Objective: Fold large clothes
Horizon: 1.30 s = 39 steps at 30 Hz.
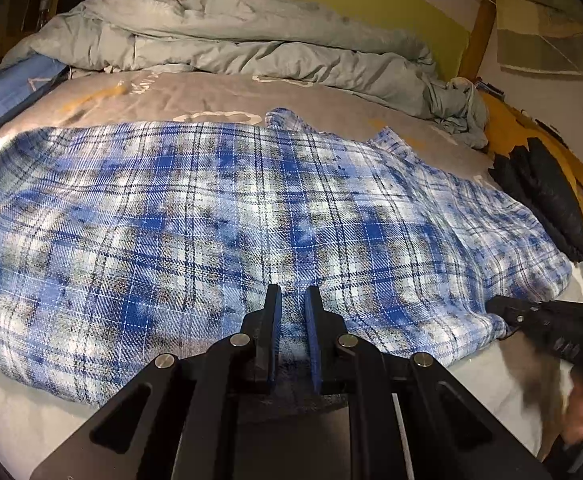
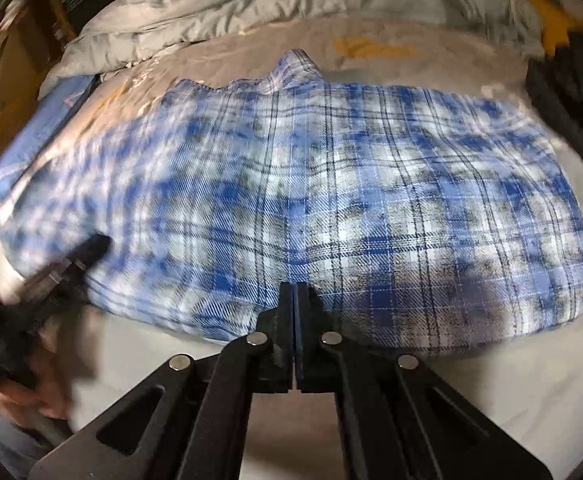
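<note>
left wrist view: left gripper clamping plaid shirt, right gripper clenched empty, rumpled duvet behind

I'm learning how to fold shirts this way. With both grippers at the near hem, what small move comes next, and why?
Probably lift the near hem: the plaid shirt lies spread flat, the left gripper pinches its edge, and the right gripper is shut at the hem.

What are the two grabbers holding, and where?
The left gripper seems to pinch the plaid shirt at its near hem. The right gripper is shut at that hem; whether it holds cloth cannot be told.
</note>
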{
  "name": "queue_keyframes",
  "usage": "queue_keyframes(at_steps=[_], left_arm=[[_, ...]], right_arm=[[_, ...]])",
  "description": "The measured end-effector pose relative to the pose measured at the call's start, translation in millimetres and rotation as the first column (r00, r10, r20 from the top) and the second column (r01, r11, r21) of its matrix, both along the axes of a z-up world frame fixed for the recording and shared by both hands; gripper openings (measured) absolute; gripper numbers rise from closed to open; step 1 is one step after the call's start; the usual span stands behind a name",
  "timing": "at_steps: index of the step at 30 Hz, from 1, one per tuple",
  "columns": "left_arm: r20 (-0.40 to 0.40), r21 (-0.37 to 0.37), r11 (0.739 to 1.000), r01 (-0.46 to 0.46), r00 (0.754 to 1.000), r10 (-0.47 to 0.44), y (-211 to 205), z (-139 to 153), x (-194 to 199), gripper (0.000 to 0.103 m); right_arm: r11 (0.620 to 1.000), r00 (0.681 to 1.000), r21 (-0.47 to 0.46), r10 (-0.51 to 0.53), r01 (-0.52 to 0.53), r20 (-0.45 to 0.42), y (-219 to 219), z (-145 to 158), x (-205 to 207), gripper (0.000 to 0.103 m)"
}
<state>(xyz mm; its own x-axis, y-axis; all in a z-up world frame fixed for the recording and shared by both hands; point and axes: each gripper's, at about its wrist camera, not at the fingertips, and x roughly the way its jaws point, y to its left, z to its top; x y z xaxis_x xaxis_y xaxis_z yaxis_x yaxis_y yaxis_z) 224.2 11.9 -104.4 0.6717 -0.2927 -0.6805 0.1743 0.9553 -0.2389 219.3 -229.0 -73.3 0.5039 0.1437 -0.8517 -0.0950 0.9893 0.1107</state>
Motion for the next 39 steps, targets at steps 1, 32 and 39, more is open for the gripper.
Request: queue_keyframes(at_steps=[1,32,39], left_arm=[[-0.003,-0.008,1.0,0.004,1.0,-0.004,1,0,0,0.015],[-0.2,-0.065,0.995,0.075,0.976,-0.087,24,15,61,0.015],[-0.188,-0.105,0.992,0.067,0.978,-0.085,28,4,-1,0.015]], right_arm=[[0.999,0.999,-0.04,0.015,-0.013,0.038,5,-1,-2,0.0],[0.978,1.0,0.207,-0.007,0.007,-0.001,-27,-6,6,0.0],[0.994,0.997,0.104,0.012,-0.019,0.075,-13,-2,-4,0.0]])
